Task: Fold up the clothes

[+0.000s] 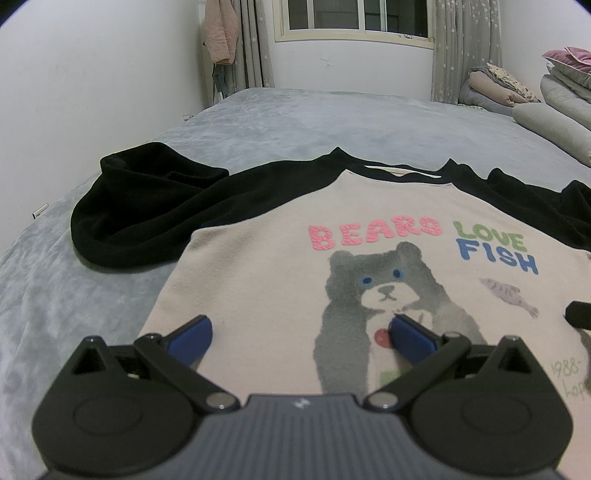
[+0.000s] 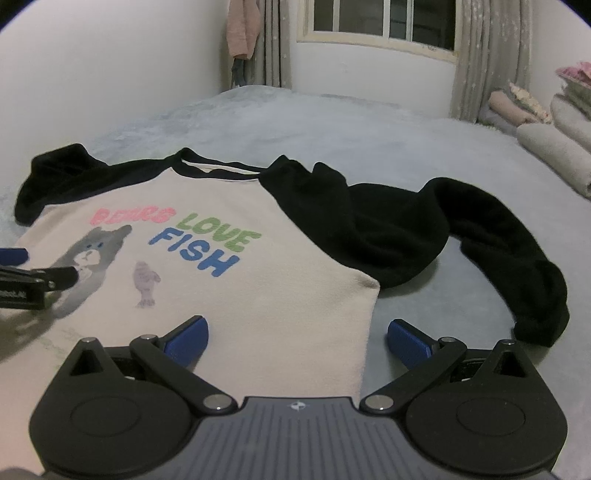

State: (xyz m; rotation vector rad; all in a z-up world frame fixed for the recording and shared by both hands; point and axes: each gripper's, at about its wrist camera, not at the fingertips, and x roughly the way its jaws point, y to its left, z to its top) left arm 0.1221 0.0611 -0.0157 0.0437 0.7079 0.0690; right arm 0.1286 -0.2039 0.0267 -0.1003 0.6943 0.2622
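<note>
Sweatshirt (image 1: 266,280) lies flat on the bed (image 1: 258,122), both black sleeves (image 2: 406,236) out; left gripper (image 1: 301,332) and right gripper (image 2: 297,336) hover, jaws wide apart, holding nothing.

my sweatshirt (image 1: 258,280) is cream with black sleeves (image 2: 406,229), a grey bear (image 1: 384,295), pink, green, blue letters; bed (image 1: 258,122) grey-blue.

A home bedroom: a wide bed under a plush grey-blue blanket (image 1: 295,125) fills the room, with star-patterned grey curtains (image 1: 465,48) framing a cream-framed window (image 1: 354,22), folded quilts and grey pillows (image 1: 554,96) stacked at one side, and a pink garment (image 1: 221,33) hanging by the white wall.
</note>
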